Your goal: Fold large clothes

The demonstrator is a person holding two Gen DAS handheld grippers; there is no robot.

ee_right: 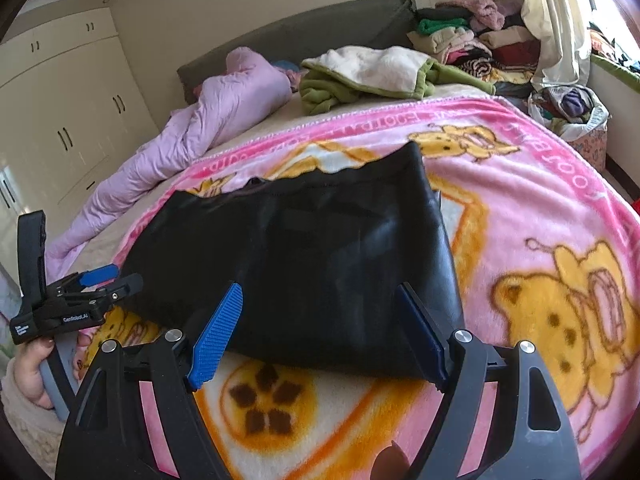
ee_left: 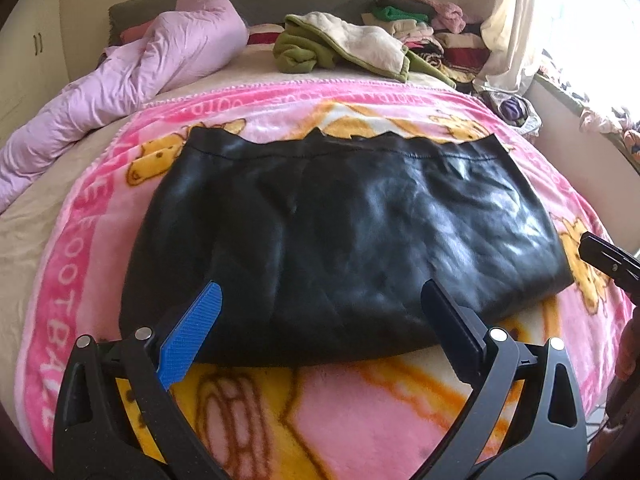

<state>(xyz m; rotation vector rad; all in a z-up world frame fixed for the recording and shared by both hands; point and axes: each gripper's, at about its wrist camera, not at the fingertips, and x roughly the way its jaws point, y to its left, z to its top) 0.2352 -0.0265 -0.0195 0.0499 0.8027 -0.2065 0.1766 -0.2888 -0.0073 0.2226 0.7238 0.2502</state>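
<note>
Lying flat in the middle of the pink cartoon-bear fleece blanket [ee_left: 100,216] on the bed, the black glossy leather-look garment [ee_left: 344,232], already doubled into a broad slab, runs its long axis across both views from left to right, its stitched hem on the far side and its rounded fold on the near side; at its left near corner the left tongs [ee_left: 320,308] stand released, nothing between the blue ribbed pad and the black one, the near fold just beyond their tips; further right, the right tongs [ee_right: 320,316] also gape, empty, their tips over the near edge towards the garment's right end; each hand is nearer its own end, so a next fold, as I judge it, turns on bringing one short end along that long axis to the other.
</note>
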